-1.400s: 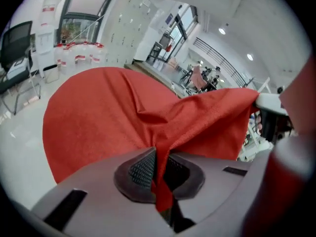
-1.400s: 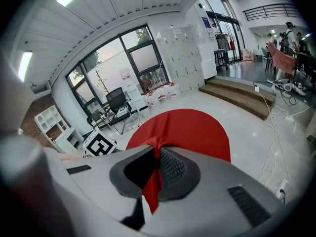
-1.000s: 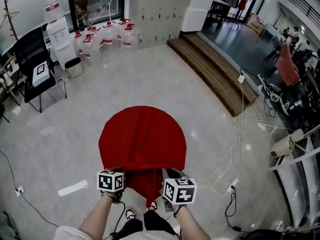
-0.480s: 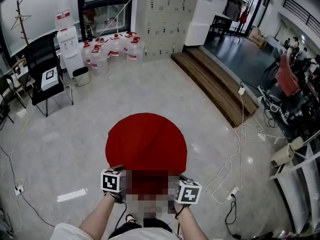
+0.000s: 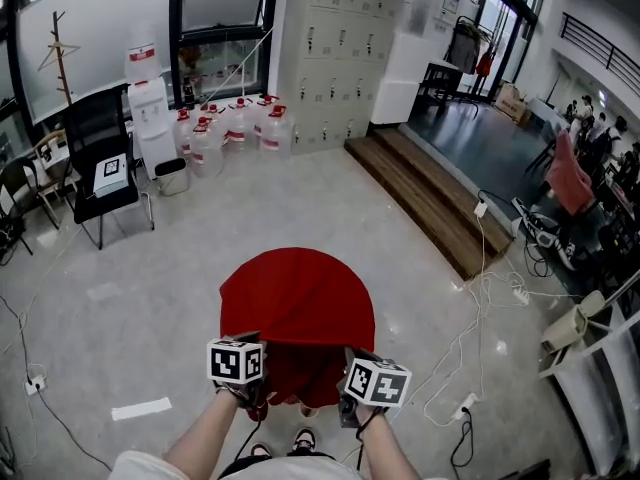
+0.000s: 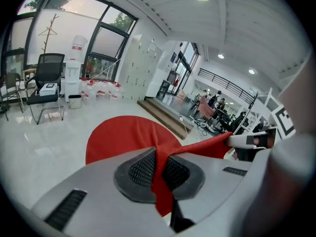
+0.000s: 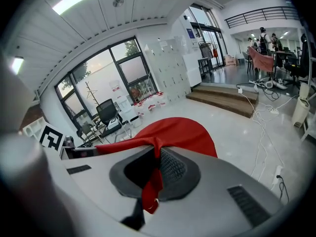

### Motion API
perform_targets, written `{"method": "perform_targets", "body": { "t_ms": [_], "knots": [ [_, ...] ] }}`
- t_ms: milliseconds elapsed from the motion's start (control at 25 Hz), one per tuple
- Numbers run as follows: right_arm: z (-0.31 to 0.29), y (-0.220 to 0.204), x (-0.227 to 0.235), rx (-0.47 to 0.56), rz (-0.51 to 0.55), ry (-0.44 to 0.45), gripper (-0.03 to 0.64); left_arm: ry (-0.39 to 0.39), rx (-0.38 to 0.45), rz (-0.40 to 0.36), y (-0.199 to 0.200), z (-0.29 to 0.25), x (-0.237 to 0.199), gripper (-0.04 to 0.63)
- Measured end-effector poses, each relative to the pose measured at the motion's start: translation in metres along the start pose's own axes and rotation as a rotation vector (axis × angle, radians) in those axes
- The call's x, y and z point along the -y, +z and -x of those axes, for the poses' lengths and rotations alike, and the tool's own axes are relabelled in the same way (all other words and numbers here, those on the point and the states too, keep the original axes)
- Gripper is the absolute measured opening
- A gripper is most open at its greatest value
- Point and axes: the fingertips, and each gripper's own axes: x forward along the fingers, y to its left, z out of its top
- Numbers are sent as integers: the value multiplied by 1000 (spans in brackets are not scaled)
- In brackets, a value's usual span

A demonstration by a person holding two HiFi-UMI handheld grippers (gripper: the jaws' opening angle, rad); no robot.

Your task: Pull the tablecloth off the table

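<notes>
A round red tablecloth [image 5: 297,303] covers a small table on the floor in front of me. My left gripper [image 5: 255,400] is shut on the cloth's near edge at the left, and my right gripper [image 5: 347,410] is shut on it at the right. The held edge stretches between them, lifted off the table's front. In the left gripper view the red tablecloth [image 6: 123,135] is pinched between the black pads of the left gripper [image 6: 159,169]. In the right gripper view a fold of the tablecloth [image 7: 182,132] runs through the shut right gripper [image 7: 154,174] and hangs below the pads. The table itself is hidden.
A black chair [image 5: 105,173] stands at the far left, with a water dispenser [image 5: 148,103] and several water bottles [image 5: 235,123] behind it. Grey lockers [image 5: 340,48] line the back wall. A wooden step [image 5: 440,198] and loose cables [image 5: 480,308] lie to the right. My shoes [image 5: 300,438] show below.
Both grippers have risen with the cloth's near edge, the left one more. The flap that hung down in front has been drawn up. The head view has tilted upward.
</notes>
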Motion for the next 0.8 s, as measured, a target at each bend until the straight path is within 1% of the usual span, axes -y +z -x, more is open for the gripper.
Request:
{"method": "perform_targets", "body": {
  "t_ms": [200,280,400,480,640,800],
  "knots": [
    [3,10,-6,28,8,5,28,1,34,-30,25,12,5,20],
    [3,14,-9,35,1,22,28,-9,59,-31,33,16,8,20],
    [8,19,-11,48,5,23,28,-33,109,-25,46,24,16,20],
    [11,22,-12,60,6,29,28,-44,134,-39,55,29,24,18],
    [20,25,-11,74,14,25,28,-63,170,-65,69,41,40,18],
    [26,30,-12,83,29,19,28,-81,197,-64,80,49,52,20]
  ]
}}
